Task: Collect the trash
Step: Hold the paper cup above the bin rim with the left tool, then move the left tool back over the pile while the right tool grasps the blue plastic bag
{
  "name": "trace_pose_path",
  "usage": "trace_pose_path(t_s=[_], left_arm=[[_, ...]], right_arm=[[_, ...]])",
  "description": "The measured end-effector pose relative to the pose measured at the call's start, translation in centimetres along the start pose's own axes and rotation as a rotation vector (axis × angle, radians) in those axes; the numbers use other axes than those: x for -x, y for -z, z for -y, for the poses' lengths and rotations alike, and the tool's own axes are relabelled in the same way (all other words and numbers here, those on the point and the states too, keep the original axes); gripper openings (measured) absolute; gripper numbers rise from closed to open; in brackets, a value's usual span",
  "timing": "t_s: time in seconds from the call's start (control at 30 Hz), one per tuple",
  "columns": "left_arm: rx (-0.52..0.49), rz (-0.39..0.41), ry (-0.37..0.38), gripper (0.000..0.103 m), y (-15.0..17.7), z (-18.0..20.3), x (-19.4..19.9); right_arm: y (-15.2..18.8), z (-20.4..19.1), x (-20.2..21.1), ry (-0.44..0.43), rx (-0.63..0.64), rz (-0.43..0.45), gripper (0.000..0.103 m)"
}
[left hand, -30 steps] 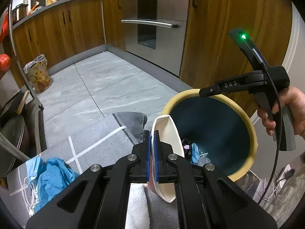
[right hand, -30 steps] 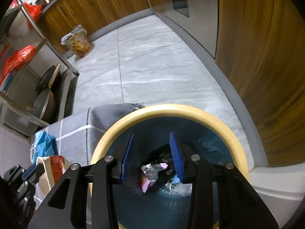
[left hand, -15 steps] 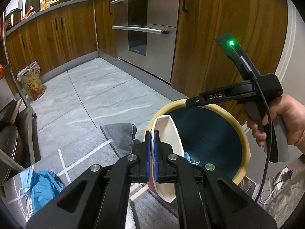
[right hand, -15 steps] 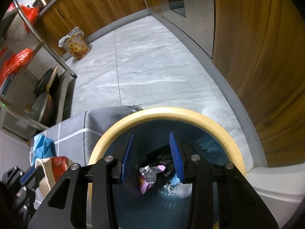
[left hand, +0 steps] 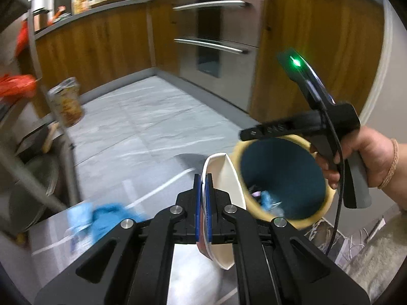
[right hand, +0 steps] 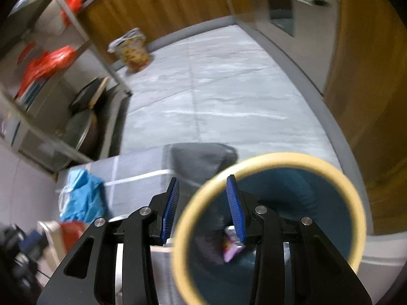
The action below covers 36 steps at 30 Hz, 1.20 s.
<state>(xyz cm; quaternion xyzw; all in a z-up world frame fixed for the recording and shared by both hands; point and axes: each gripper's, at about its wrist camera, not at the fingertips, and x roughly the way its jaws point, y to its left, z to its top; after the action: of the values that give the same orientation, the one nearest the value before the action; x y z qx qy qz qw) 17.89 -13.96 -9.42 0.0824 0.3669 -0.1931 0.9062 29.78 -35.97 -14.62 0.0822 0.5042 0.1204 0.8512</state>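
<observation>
The left gripper (left hand: 202, 204) has its jaws pinching the rim of a flattened white paper bowl (left hand: 223, 178), which stands on edge just beside the yellow rim of the teal trash bin (left hand: 282, 175), its upper end overlapping that rim from the wrist view. The step in hand looks like dropping the bowl in, so the sound way is to carry it fully over the opening before letting go, since a release from here could see it catch the rim and fall to the grey mat (left hand: 162, 180). The right gripper (right hand: 202, 209), jaws spread and empty, hangs over the bin's near rim; it should clear aside. A blue crumpled cloth (left hand: 106, 216) remains on the mat, probably next.
</observation>
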Motion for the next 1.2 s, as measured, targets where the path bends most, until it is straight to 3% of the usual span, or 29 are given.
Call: trace_pose_path(t_s=[0.2, 0.37, 0.57, 0.63, 0.67, 0.7, 0.77, 1.2], left_arm=[[0.093, 0.021, -0.111, 0.003, 2.1, -6.2, 5.3], [0.212, 0.022, -0.126, 0.003, 3.9, -10.6, 6.4], [0.219, 0.024, -0.158, 0.003, 5.1, -12.5, 7.3], [0.213, 0.015, -0.167, 0.003, 5.4, -12.8, 7.2], [0.219, 0.012, -0.167, 0.003, 5.5, -13.0, 7.2], [0.224, 0.011, -0.166, 0.003, 5.7, -13.2, 7.4], [0.23, 0.01, -0.165, 0.003, 5.7, -13.3, 7.6], [0.248, 0.031, -0.159, 0.003, 5.5, -12.7, 9.3]], right_arm=[[0.4, -6.5, -1.3, -0.098, 0.043, -0.024, 0.04], [2.5, -12.3, -5.1, -0.214, 0.059, -0.148, 0.04], [4.0, -16.3, -8.5, -0.234, 0.077, -0.246, 0.04], [4.4, -16.2, -9.2, -0.232, 0.056, -0.278, 0.032], [4.5, -16.2, -9.5, -0.231, 0.038, -0.291, 0.022], [4.6, -16.0, -9.5, -0.224, 0.018, -0.289, 0.012], [4.4, -15.7, -9.0, -0.227, -0.006, -0.276, 0.003], [4.1, -15.2, 0.4, -0.295, 0.04, -0.111, 0.002]])
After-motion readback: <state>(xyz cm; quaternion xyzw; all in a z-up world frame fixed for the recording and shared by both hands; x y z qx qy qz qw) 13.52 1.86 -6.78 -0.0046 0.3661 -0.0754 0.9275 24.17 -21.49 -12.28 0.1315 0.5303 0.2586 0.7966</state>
